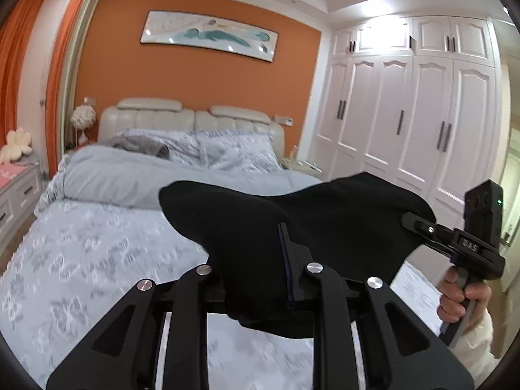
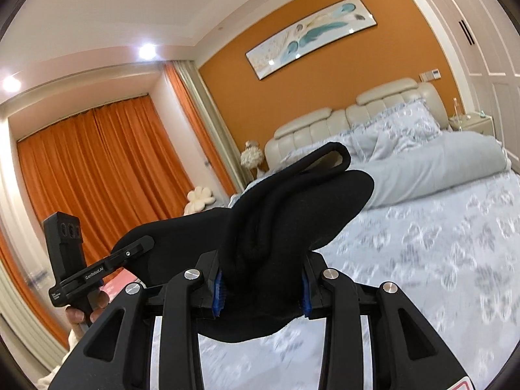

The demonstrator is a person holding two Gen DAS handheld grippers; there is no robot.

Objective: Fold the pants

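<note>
Both the left gripper (image 1: 260,279) and the right gripper (image 2: 261,284) are pinched on the black pants (image 1: 292,221), held aloft over the floral-quilted bed (image 1: 91,260) at twelve o'clock; laying flat is judged next.

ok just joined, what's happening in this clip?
A person holds a gripper in each hand, and both are clamped on black pants, lifted in the air above the bed. The left gripper pinches one bunch of fabric; the right gripper pinches another, so the cloth hangs stretched between them. No fold is laid down yet; the pants are bunched, not flat on the bed.
</note>
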